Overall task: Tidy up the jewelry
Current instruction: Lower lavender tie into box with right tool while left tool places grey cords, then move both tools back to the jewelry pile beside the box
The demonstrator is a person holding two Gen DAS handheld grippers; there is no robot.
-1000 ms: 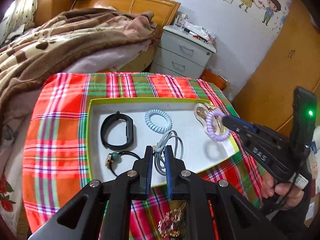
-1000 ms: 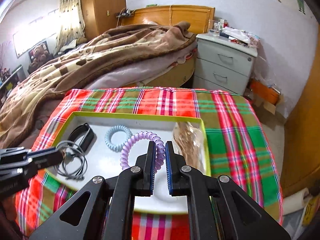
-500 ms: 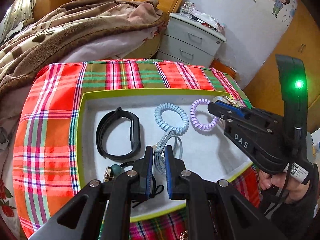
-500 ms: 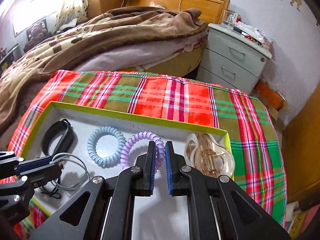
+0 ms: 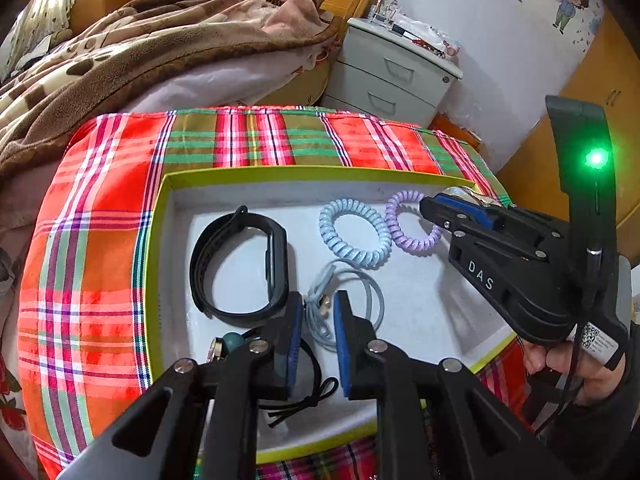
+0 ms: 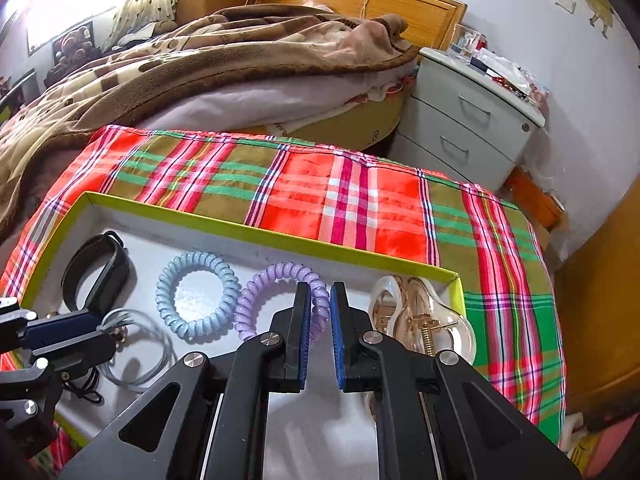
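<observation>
Your right hand-held gripper point(image 6: 320, 320) has its jaws slightly apart, straddling the near arc of the purple coil band point(image 6: 280, 300); the band lies on the tray floor, touching the blue coil band point(image 6: 196, 300) on its left. Whether the pads grip the coil cannot be told from either view. Your left hand-held gripper point(image 5: 316, 328) has its jaws parted around the grey cord loop point(image 5: 344, 300), which lies on the floor of the green-rimmed tray point(image 5: 280, 172) beside the black wristband point(image 5: 240, 264).

Risks from this position:

- Snagging. If a coil turn catches on a pad as you withdraw the right gripper, the purple band is likely to drag along and push the blue band out of line.
- Collision. The clear hair claw point(image 6: 420, 320) sits just beside the right jaw, in the tray corner. A sideways move probably knocks it against the tray wall.
- Tangling. The black hair tie point(image 5: 304, 392) lies under the left gripper, near the grey cord. Lifting the cord carelessly may pull the tie with it.
- Crossing arms. Both grippers work inside one tray; keep their paths separate.
</observation>
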